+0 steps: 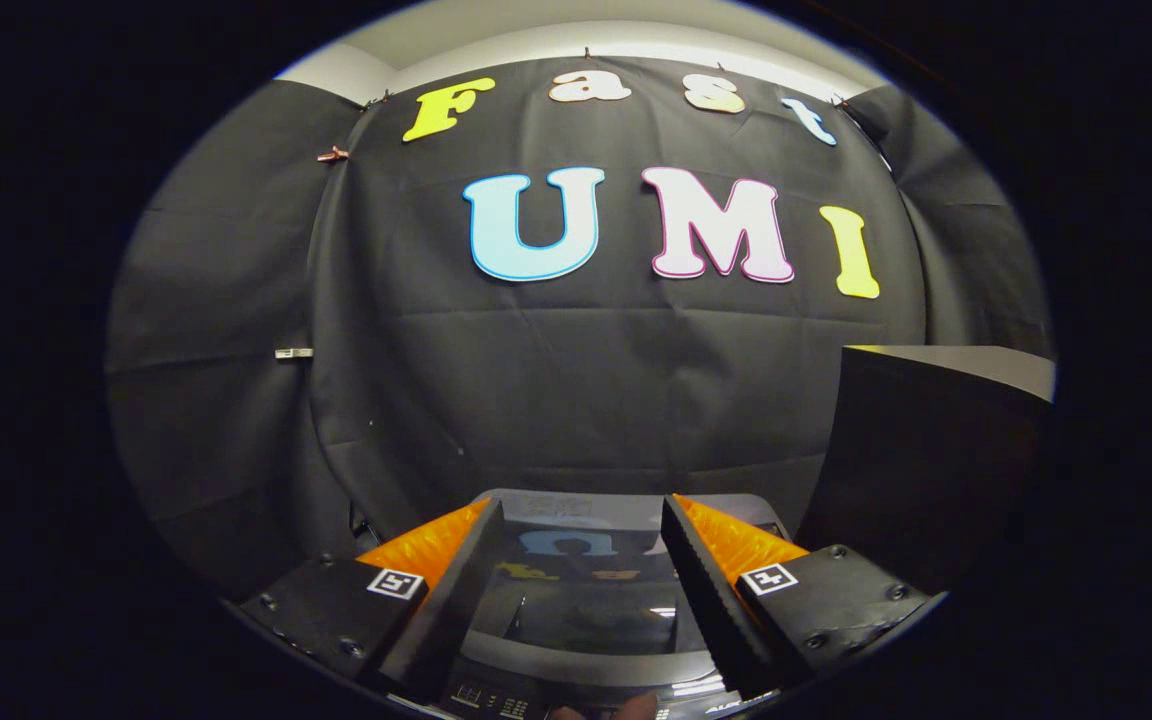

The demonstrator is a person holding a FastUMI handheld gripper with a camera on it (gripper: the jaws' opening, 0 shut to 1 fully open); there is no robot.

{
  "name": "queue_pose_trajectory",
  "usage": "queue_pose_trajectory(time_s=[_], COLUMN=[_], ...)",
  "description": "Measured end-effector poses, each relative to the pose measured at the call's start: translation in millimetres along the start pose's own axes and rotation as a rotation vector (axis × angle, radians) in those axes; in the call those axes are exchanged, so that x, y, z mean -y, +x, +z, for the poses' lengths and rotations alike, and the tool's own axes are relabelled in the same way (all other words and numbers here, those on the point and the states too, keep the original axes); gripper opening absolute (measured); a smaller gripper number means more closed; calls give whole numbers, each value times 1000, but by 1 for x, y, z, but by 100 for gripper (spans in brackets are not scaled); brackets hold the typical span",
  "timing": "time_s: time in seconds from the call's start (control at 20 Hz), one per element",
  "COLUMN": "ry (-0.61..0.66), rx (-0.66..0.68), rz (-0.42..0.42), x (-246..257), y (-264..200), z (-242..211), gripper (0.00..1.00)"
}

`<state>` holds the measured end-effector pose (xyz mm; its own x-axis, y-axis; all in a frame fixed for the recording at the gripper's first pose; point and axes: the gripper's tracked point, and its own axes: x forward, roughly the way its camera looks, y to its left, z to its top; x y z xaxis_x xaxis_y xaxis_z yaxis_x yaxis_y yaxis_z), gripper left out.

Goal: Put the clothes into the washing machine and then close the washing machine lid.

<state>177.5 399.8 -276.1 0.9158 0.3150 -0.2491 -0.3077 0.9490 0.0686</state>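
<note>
Right now the gripper (581, 590) hangs above the washing machine (586, 640) with its two fingers (706, 590) spread apart and nothing between them. The black pads with orange backing frame the machine's glossy lid (586, 610), which lies flat and looks closed from here; its dark surface mirrors the wall behind. At the very near edge a control panel (496, 702) with small buttons shows just under the fingers, and something like a fingertip pokes in beside it, too small to tell for sure.

I can't make out any clothes from this angle, so where they lie is unknown to me. Off to the right, beyond the right finger, stands a dark box-like block (921, 450) with a pale top. Farther back hangs the black cloth wall (576, 380), pinned with clips.

My read is that the task is barely begun. To do this step well, the lid should be lifted first, the garment taken by a thick fold rather than a thin edge, and lowered fully inside the drum so that nothing trails over the rim.
</note>
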Motion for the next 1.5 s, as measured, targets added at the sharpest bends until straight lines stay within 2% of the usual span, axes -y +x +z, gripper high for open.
queue_pose_trajectory(time_s=[0.4, 0.75, 1.05, 1.5], ry=[9, 27, -10, -7], rx=[23, 53, 125, 195], rz=[16, 71, 87, 32], x=[5, 15, 52, 130], y=[-36, -92, -146, -224], z=[25, 91, 149, 178], gripper=[99, 99, 99, 99])
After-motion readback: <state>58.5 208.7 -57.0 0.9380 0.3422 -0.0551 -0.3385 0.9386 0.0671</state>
